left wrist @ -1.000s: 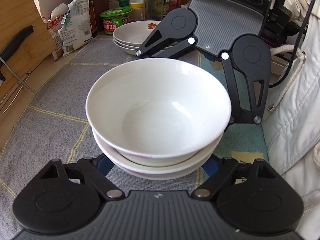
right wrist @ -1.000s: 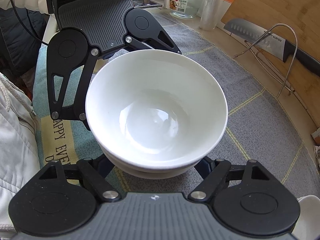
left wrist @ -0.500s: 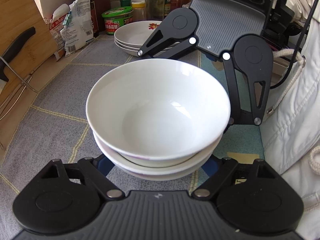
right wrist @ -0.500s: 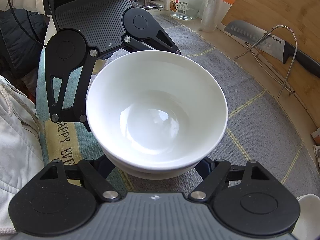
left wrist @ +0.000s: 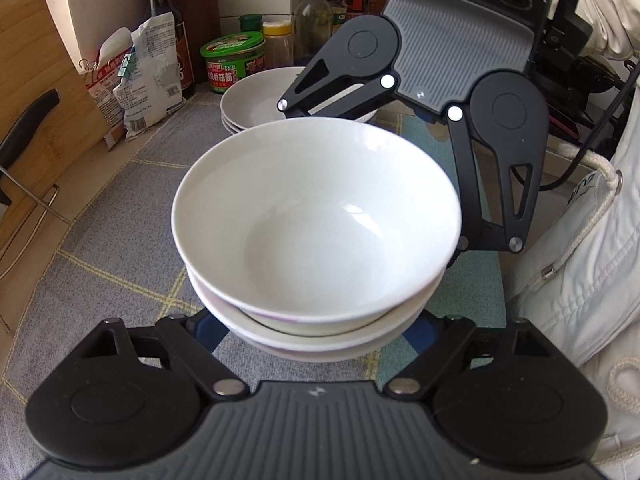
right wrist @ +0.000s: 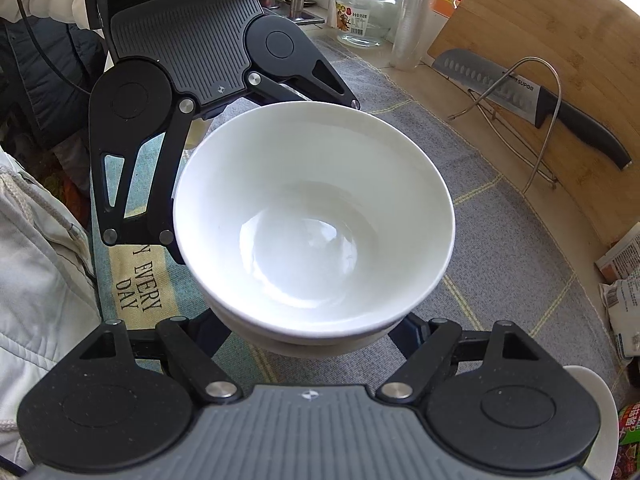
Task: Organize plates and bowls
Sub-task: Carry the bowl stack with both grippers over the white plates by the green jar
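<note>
A stack of three white bowls [left wrist: 316,216] fills the middle of both wrist views and hangs just above the grey checked cloth [left wrist: 112,232]. My left gripper [left wrist: 314,336] is shut on the lowest bowl from the near side, its blue pads [left wrist: 208,330] pressing on the flanks. From the opposite side my right gripper [right wrist: 314,338] is shut on the same bowl stack [right wrist: 316,216], with its pads [right wrist: 414,330] tucked under the rim. Each gripper's black fingers [left wrist: 500,184] show in the other's view. A stack of shallow white plates [left wrist: 256,100] sits behind the bowls.
A green tub [left wrist: 232,60], bottles and a crumpled bag [left wrist: 148,76] line the back by the plates. A knife [right wrist: 540,100] rests in a wire rack against a wooden board [right wrist: 560,40], near a glass jar [right wrist: 364,12]. A person's white jacket [left wrist: 580,260] stands close on one side.
Both grippers have risen a little together with the bowl stack held between them, and the cloth and plates have dropped lower in view. The grip looks the same.
</note>
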Motion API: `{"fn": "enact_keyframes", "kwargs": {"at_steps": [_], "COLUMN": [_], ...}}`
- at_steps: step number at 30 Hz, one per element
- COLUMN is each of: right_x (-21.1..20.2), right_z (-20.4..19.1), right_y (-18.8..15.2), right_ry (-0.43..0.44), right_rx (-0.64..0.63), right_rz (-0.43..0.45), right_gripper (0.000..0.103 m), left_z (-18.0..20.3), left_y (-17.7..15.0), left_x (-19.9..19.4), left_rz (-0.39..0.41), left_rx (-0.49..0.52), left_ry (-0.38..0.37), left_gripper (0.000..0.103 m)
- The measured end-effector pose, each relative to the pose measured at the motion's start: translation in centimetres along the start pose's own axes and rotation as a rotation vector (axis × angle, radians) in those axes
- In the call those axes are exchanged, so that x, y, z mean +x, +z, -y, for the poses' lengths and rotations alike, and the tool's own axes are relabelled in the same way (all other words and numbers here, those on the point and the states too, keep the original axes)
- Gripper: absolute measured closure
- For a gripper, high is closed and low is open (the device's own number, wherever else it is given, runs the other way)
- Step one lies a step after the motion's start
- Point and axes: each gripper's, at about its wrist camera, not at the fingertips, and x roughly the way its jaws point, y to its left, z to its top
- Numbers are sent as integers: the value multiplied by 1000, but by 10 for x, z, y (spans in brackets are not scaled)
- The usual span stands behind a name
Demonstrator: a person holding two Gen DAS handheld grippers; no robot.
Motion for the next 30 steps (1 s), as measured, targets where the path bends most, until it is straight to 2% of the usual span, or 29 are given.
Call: {"fn": "enact_keyframes", "kwargs": {"at_steps": [19,30], "right_x": [-76,-82], "right_z": [69,109], "right_y": [-77,-115], "right_ry": [-97,-130], "right_rx": [9,40], "right_rz": [2,-9], "right_gripper": [17,17], "left_z": [11,9], "left_y": [110,146], "left_x": [62,105], "left_rz": [46,29], "left_rx": [86,126], "left_ry": [16,20], "left_gripper": [16,16]}}
